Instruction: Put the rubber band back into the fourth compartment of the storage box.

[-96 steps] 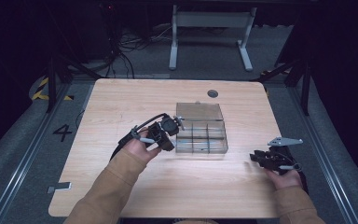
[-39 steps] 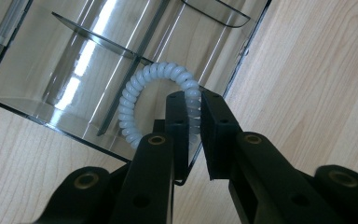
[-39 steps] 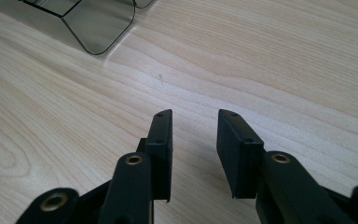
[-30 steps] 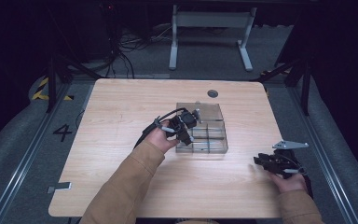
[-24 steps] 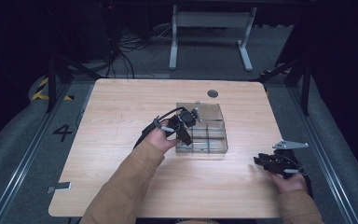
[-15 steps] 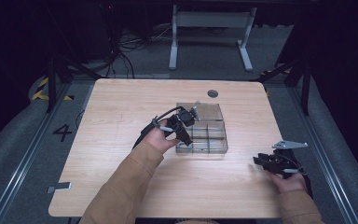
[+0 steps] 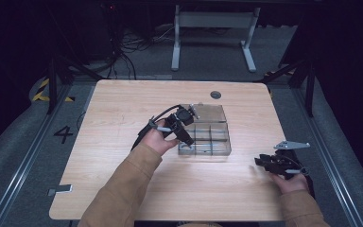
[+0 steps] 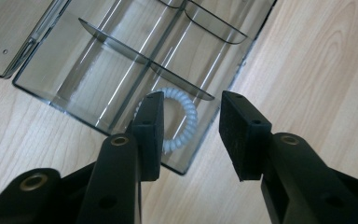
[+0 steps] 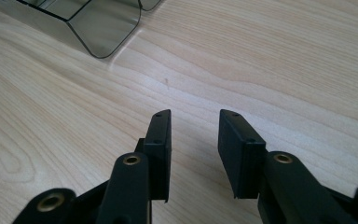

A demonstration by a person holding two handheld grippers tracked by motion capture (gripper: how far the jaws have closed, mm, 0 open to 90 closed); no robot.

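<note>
As jaws part, coil tie (image 8: 182,122) below, in box (image 8: 98,74)

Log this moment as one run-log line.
left gripper: jaws just opening, above white coil hair tie lying in clear divided box | right gripper: open, empty, over table

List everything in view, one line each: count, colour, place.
organizer box: one, clear grey, table centre, lid open.
coil hair tie: one, white, in a corner compartment of the box.
table: one, light wood.
grommet: one, dark, far table edge.
desk frame: one, grey, on the floor behind the table.
left hand-held gripper: one, black, jaws just opened above the hair tie.
right hand-held gripper: one, black, open over bare table.
</note>
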